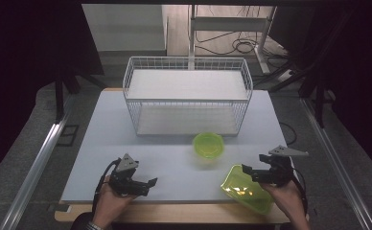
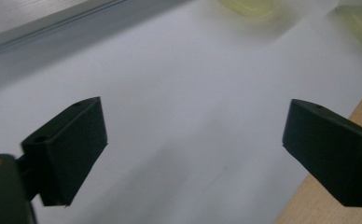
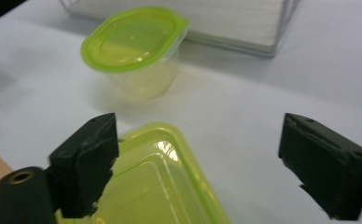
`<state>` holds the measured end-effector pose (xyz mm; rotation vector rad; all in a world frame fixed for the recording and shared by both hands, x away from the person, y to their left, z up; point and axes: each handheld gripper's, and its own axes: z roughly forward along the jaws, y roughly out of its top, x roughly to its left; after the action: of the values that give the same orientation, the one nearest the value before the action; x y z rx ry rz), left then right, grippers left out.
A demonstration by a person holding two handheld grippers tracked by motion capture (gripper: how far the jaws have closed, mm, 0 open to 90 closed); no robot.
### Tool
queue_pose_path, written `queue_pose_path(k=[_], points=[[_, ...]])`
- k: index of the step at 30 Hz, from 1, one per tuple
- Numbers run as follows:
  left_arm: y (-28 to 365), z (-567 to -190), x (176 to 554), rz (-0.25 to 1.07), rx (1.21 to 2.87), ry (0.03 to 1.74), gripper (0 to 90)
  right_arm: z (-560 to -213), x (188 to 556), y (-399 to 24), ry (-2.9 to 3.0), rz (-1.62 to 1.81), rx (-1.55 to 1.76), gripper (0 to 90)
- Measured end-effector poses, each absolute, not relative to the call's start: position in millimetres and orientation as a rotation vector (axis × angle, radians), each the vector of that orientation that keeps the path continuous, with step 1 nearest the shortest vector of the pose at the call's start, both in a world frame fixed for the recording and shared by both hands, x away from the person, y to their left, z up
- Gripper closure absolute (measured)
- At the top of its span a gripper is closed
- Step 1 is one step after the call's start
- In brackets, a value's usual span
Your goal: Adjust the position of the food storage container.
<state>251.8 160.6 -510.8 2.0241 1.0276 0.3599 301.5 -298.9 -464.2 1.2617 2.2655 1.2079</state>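
Two green plastic containers lie ahead of my fingers, and behind them stands the biggest thing here, a white wire basket [image 1: 187, 96], well beyond both grippers at the far side of the white table [image 1: 126, 143]. Next in size is the flat green lidded box [image 1: 246, 190]: it lies just under and in front of my right gripper [image 1: 249, 173], whose jaws stand released and wide, the left pad hanging over the box's near corner, nothing pinched. I judge it light, thin-walled and a bit slippery, with a lid that would flex; the raised rim at its edge looks like the firmest place to take hold. Smaller, the round green-lidded tub [image 1: 208, 145] stands upright farther ahead, between my right fingers and the basket; likely just as light, best pinched across its rim. My left gripper [image 1: 145, 184] hangs released over bare tabletop, near the wooden front edge. Beyond the table the room is dim, with cables on the floor.
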Motion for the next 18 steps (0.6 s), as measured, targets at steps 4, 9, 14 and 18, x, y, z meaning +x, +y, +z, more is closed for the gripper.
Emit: queue_pose_path(k=[4,9,14,18], points=[[156.9,-512.0,250.1,0.377,2.063,0.982,12.2,-468.8,301.4,-294.3,2.305,1.155,1.228,20.9],[155.0,-512.3,249.4,0.388,2.079,0.955,16.4,-467.8,300.4,-294.0,2.307,1.163,1.214,26.2],[154.2,-514.1,250.6,0.381,2.094,0.952,21.1,-469.8,301.2,-295.8,2.319,1.154,1.216,28.9],[152.0,-513.4,252.8,0.358,2.087,0.939,31.6,-469.2,301.3,-296.2,2.317,1.153,1.212,29.6]])
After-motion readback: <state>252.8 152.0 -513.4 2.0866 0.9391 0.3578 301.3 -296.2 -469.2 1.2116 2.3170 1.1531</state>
